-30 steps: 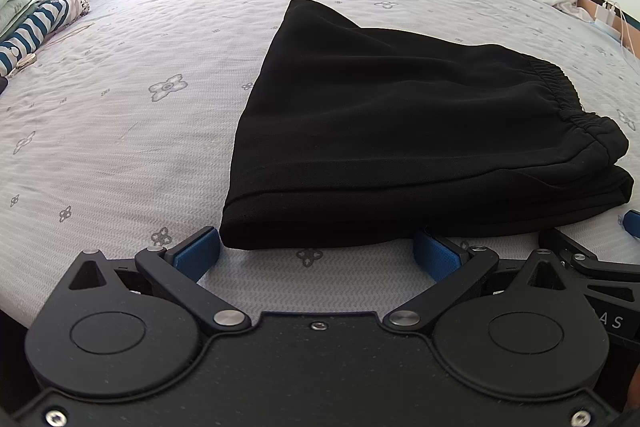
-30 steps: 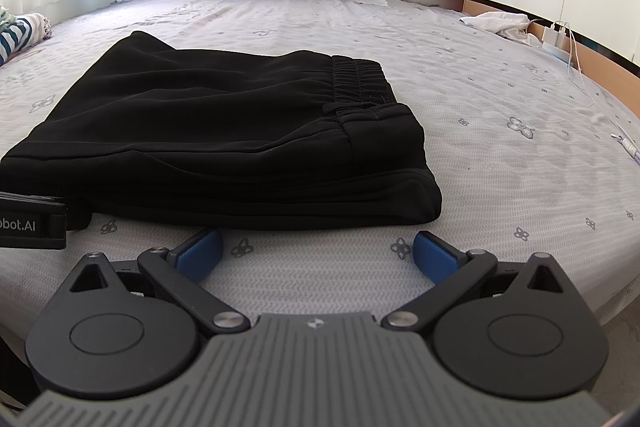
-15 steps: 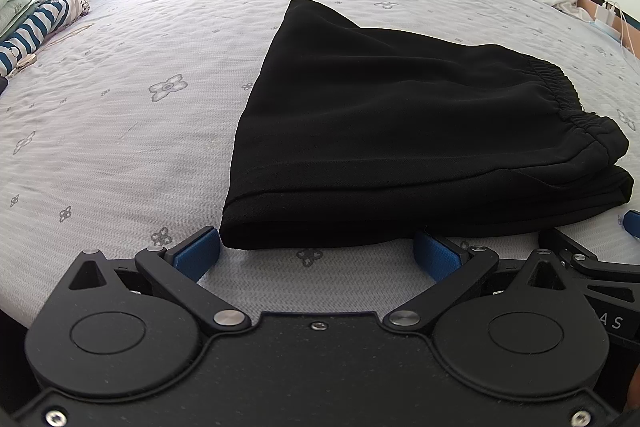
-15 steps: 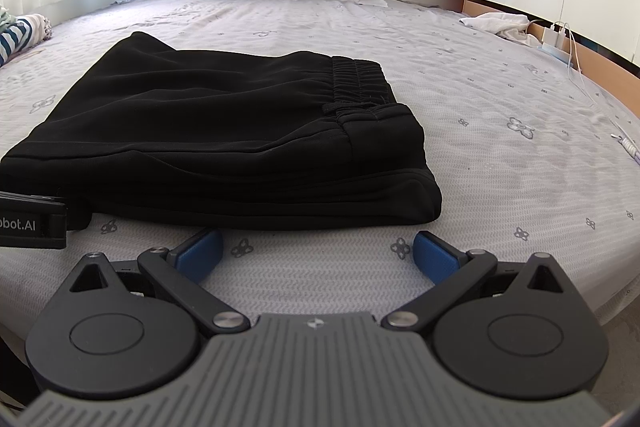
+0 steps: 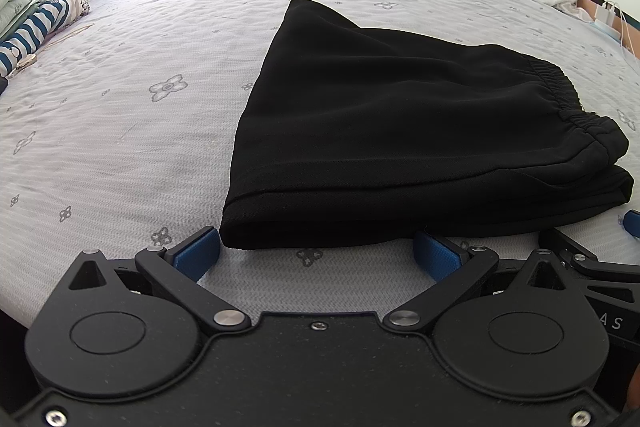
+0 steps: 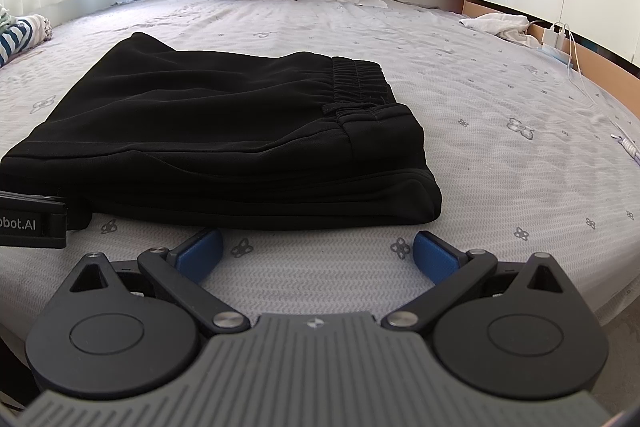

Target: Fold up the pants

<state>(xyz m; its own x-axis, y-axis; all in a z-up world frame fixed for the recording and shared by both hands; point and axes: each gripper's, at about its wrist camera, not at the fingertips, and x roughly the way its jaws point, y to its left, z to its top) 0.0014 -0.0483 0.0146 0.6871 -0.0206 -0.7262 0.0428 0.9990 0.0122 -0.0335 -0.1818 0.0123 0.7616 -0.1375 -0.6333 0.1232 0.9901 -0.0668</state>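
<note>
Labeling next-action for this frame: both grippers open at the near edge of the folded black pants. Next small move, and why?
Probably ease both grippers forward onto the near edge. The black pants lie folded in layers on the bed. The left gripper and right gripper are open, holding nothing, just short of that edge, so closing now would catch nothing. Whether another fold is intended is unclear.

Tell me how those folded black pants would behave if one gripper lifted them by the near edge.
The black pants look like soft knit lying in several limp layers, so they would probably droop and the fold would likely open. The gathered elastic waistband adds bulk on that side, so it may sag lower. On the textured bed sheet, a push would probably bunch them rather than slide them.
</note>
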